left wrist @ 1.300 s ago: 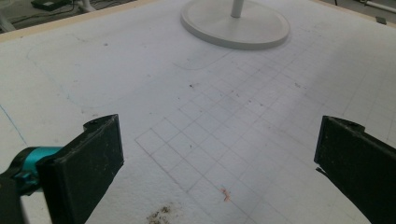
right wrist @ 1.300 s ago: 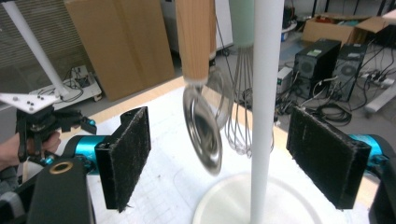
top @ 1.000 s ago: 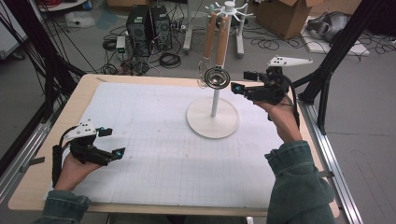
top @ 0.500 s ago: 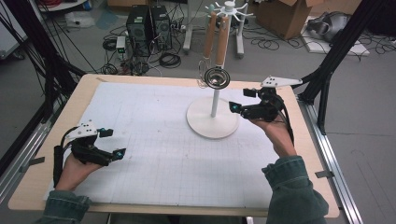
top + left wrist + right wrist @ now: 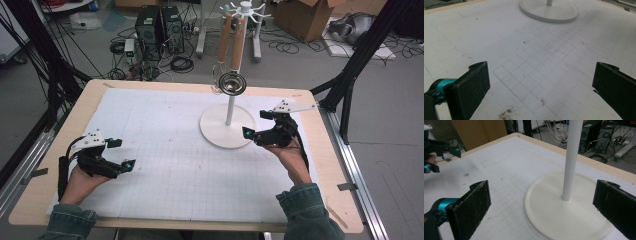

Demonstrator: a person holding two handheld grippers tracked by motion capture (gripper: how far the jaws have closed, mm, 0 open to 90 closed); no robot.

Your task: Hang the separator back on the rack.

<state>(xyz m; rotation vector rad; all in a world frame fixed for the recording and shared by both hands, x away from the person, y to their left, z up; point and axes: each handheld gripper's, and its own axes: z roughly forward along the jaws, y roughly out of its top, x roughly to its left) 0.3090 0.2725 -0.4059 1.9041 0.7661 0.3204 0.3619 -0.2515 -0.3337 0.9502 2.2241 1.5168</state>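
A white stand [image 5: 215,131] with a round base and a thin pole [image 5: 230,107] rises at the table's back middle. From its top hooks hang two wooden-handled utensils, a wire whisk [image 5: 219,80] and a round strainer [image 5: 233,82]. My right gripper [image 5: 255,123] hovers low just right of the base. Its jaws have just been opening and stand open with nothing between them. The right gripper view [image 5: 541,205] looks past them at the pole [image 5: 571,157] and base [image 5: 554,212]. My left gripper [image 5: 123,153] rests open at the front left, over bare mat [image 5: 541,85].
A white gridded mat [image 5: 175,150] covers the wooden table [image 5: 320,165]. Black frame posts [image 5: 350,75] flank both sides. Computers [image 5: 157,25], cables and cardboard boxes [image 5: 305,15] lie on the floor behind the table.
My right gripper has come down from beside the hanging utensils to the level of the stand's base, and its jaws have spread wider. The left gripper has stayed put.
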